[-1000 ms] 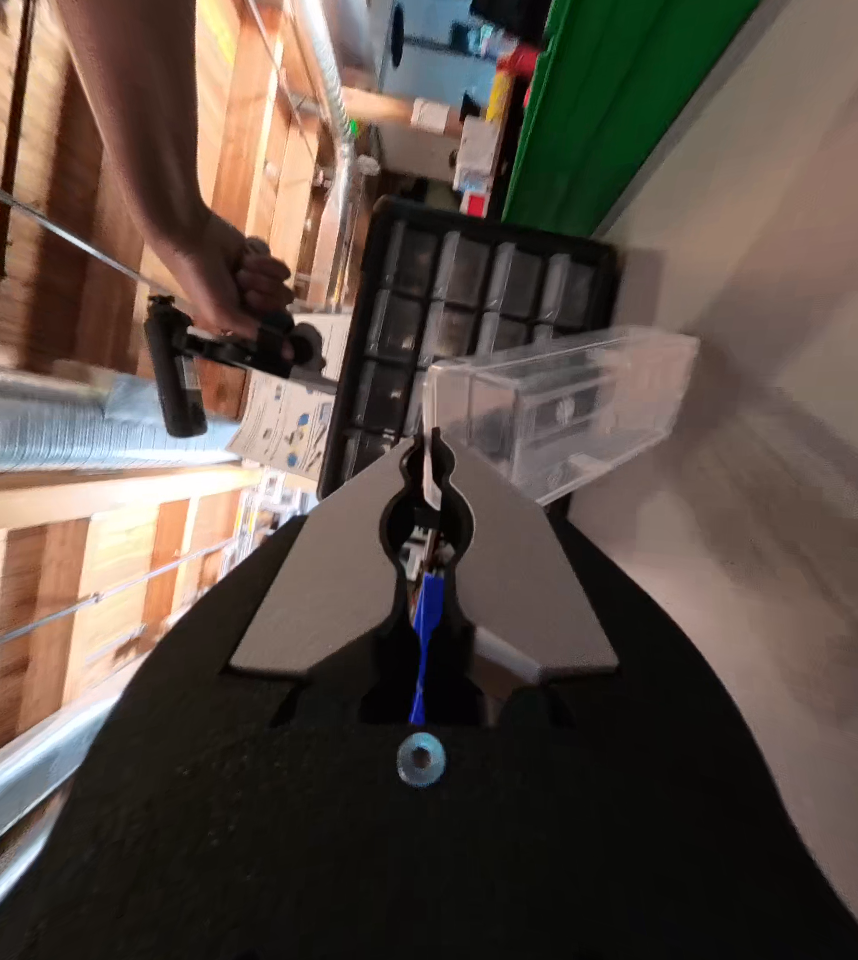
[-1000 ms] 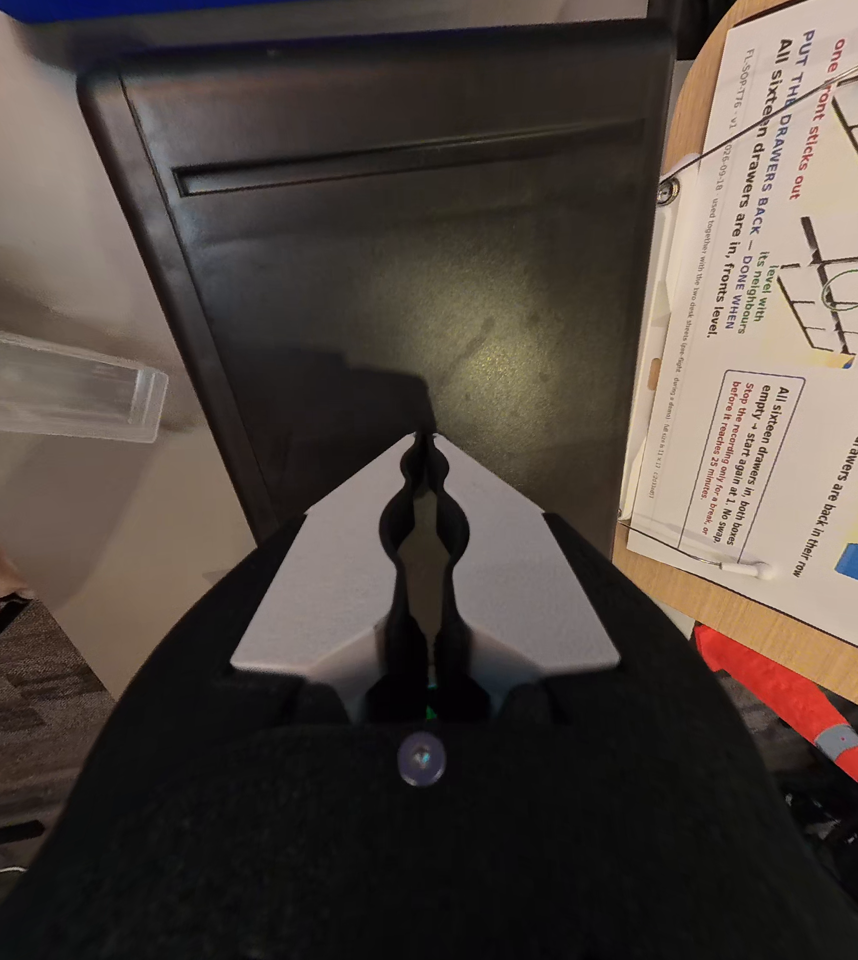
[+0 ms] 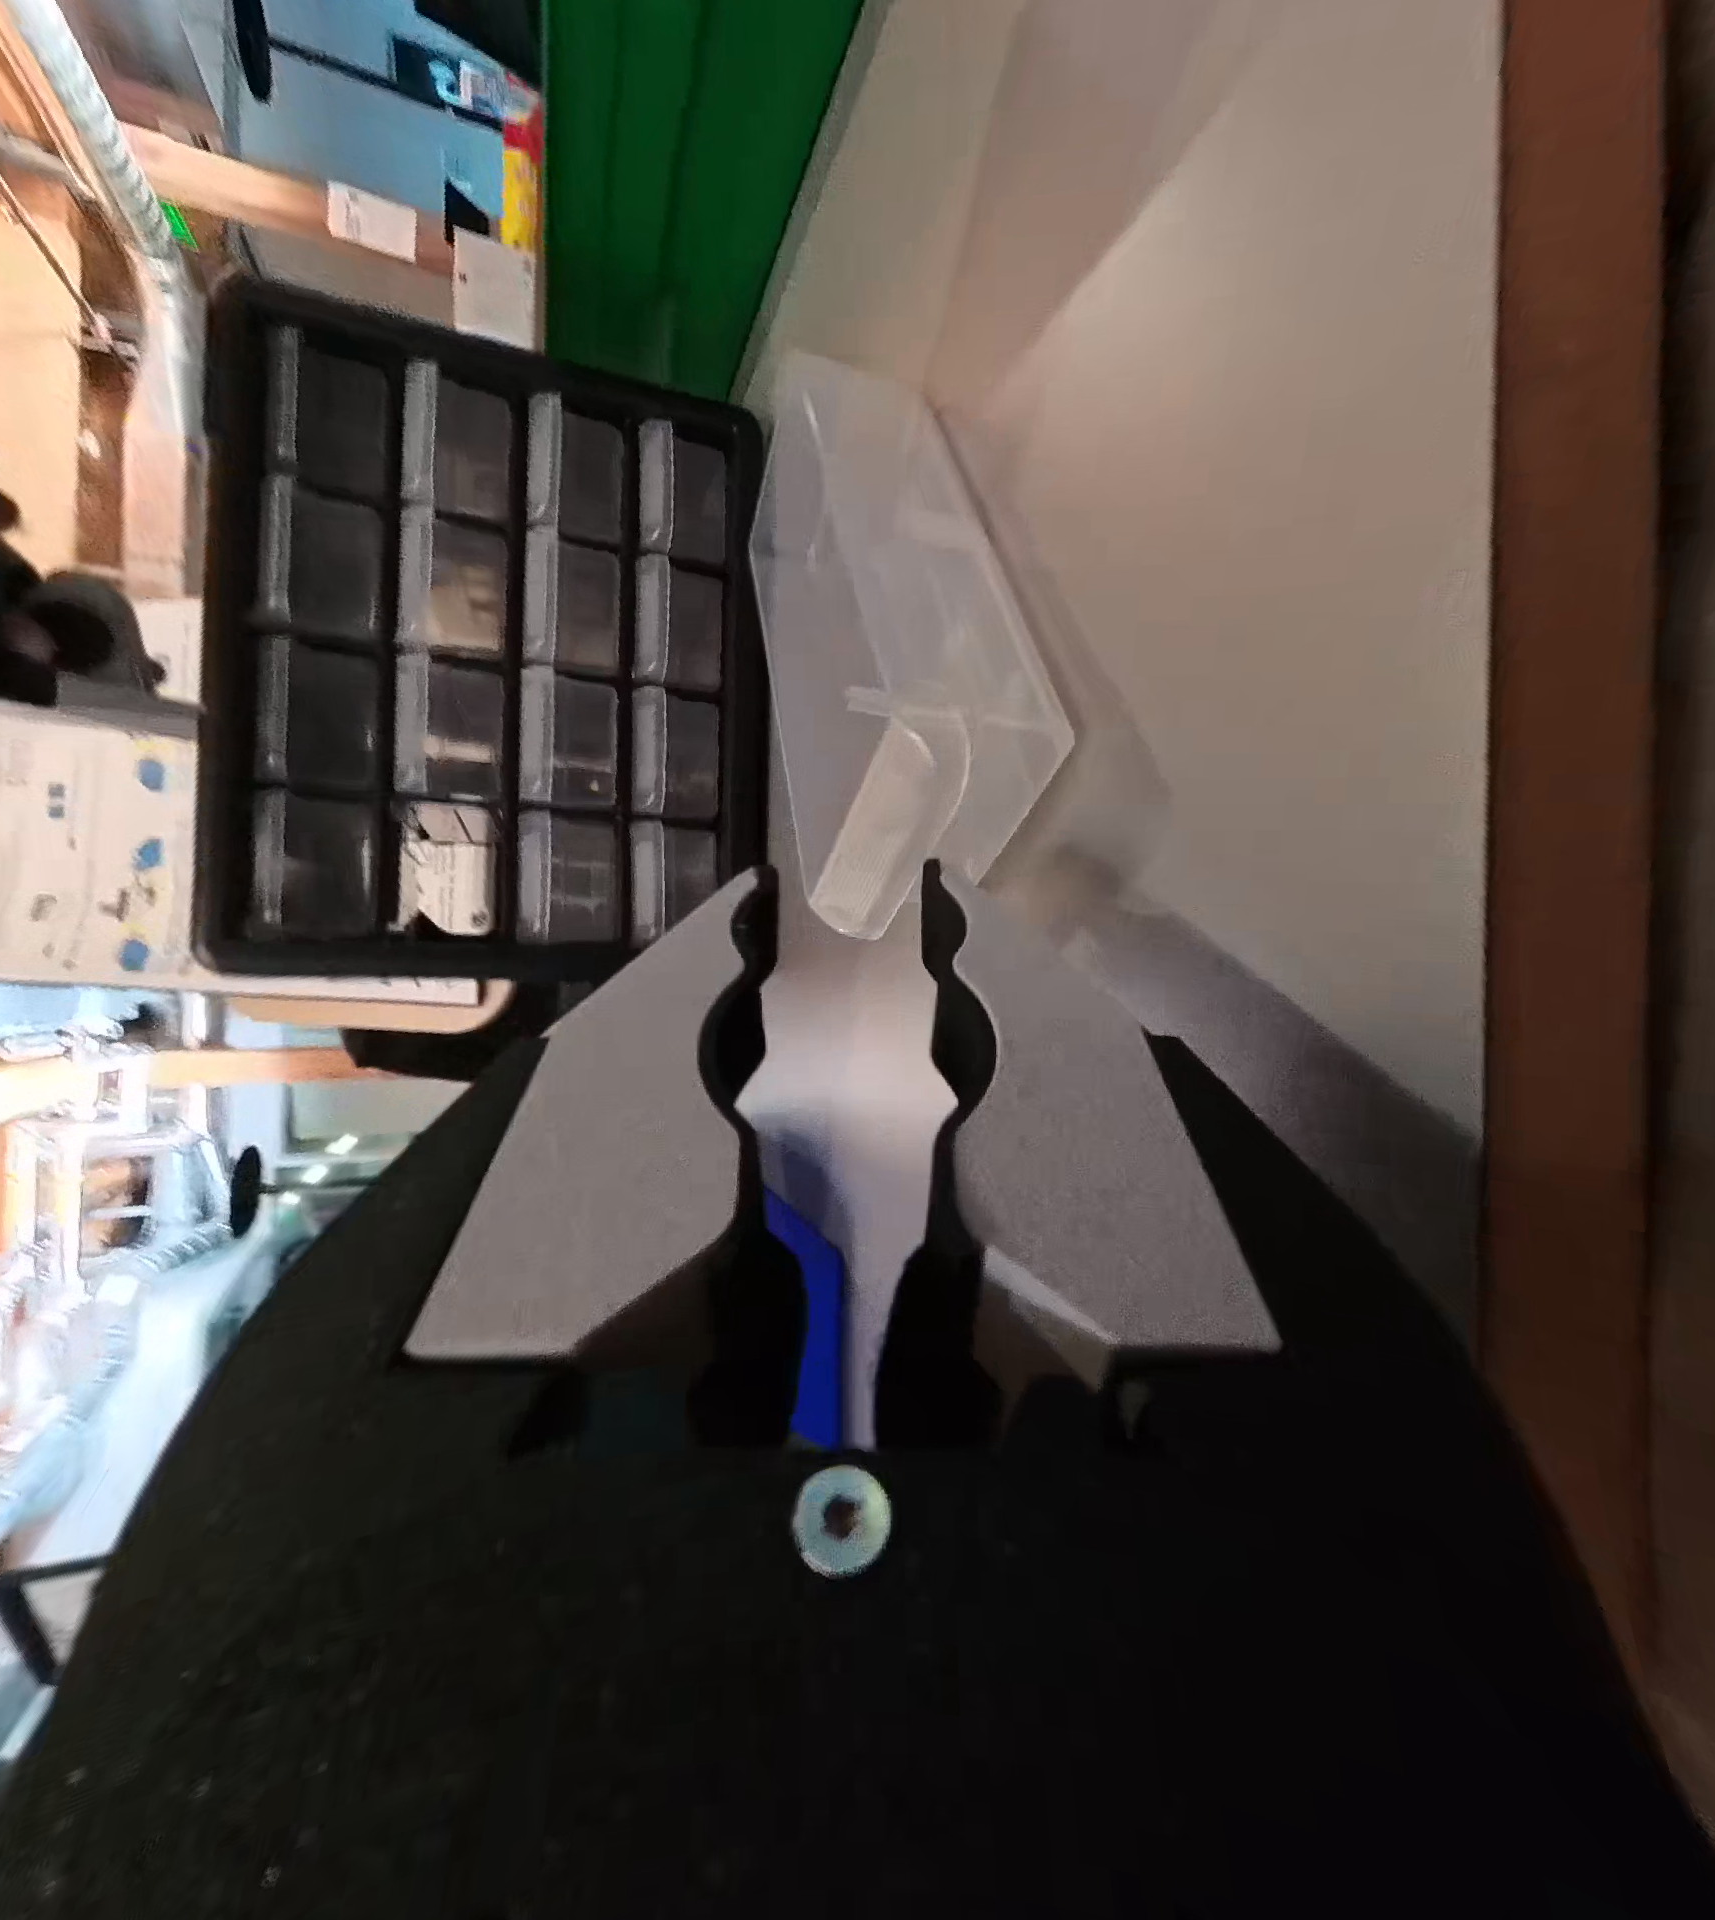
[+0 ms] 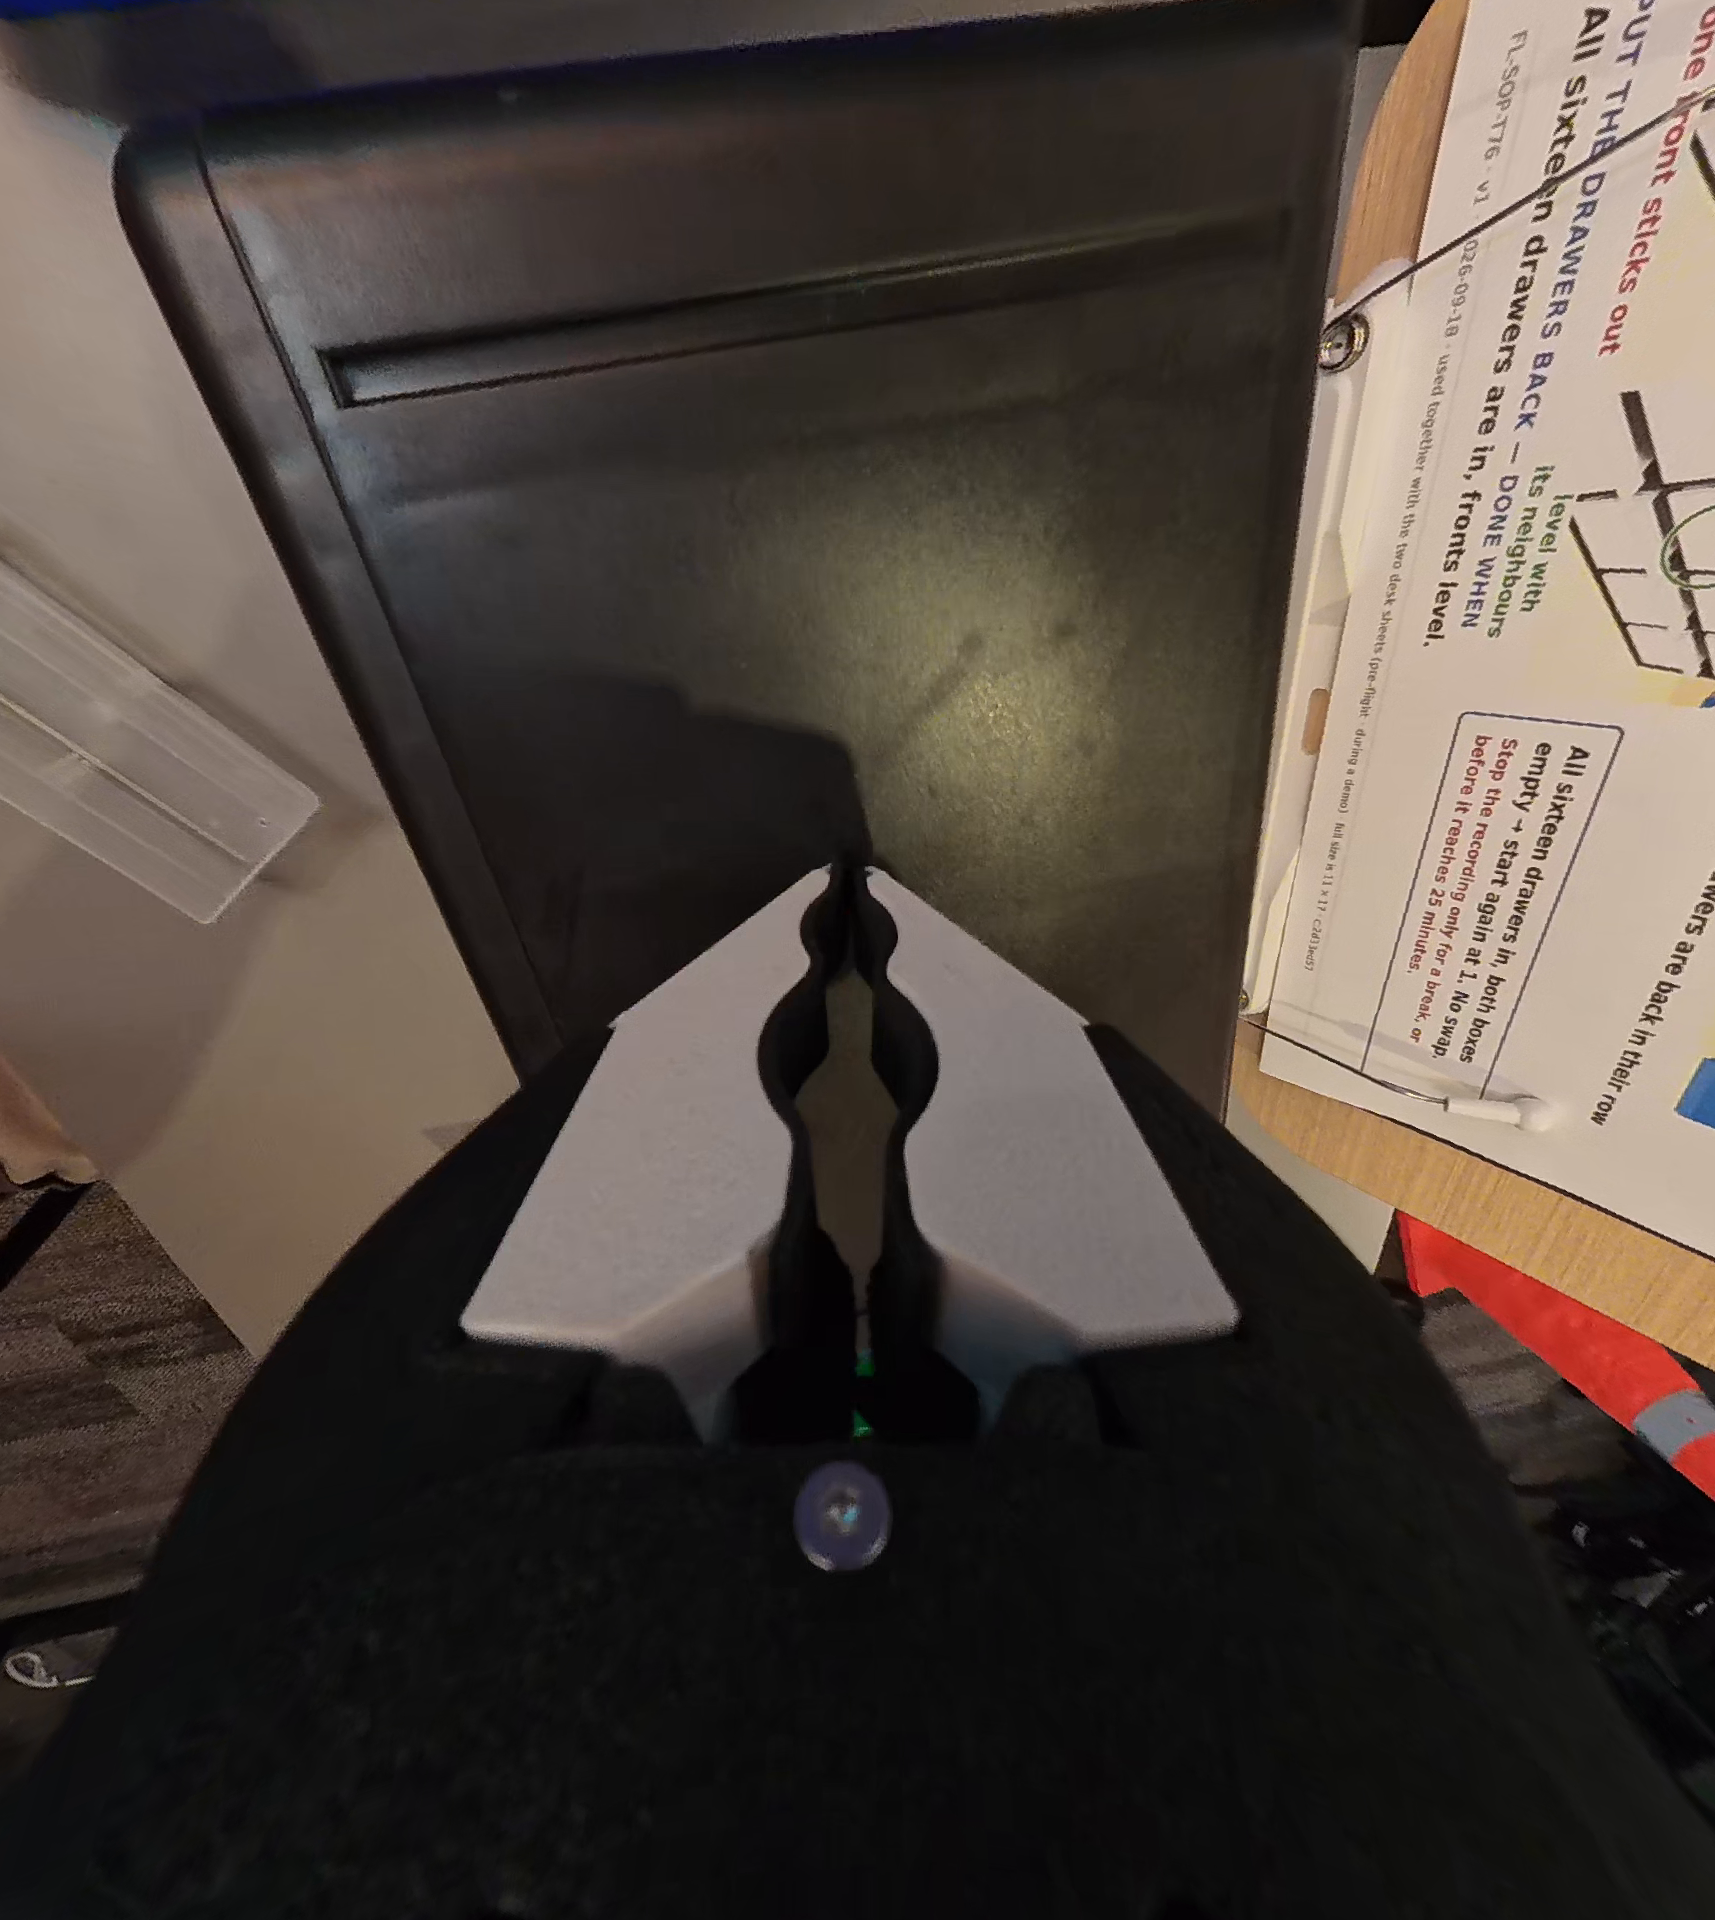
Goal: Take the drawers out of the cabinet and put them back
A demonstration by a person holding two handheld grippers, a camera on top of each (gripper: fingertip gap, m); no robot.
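Here: one clear drawer (image 3: pixel 894 623), one cabinet (image 3: pixel 479 665).

1 black cabinet (image 3: pixel 479 665), 1 clear drawer (image 3: pixel 894 665) outside it, 1 printed sheet (image 4: pixel 1580 582), 2 grippers

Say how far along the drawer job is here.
Early. Done: one clear drawer is out on the white table beside the cabinet. In hand: nothing; the left gripper is open at its handle, the right gripper shut over the cabinet's top. Left: the other drawers seated in the cabinet, then refitting.
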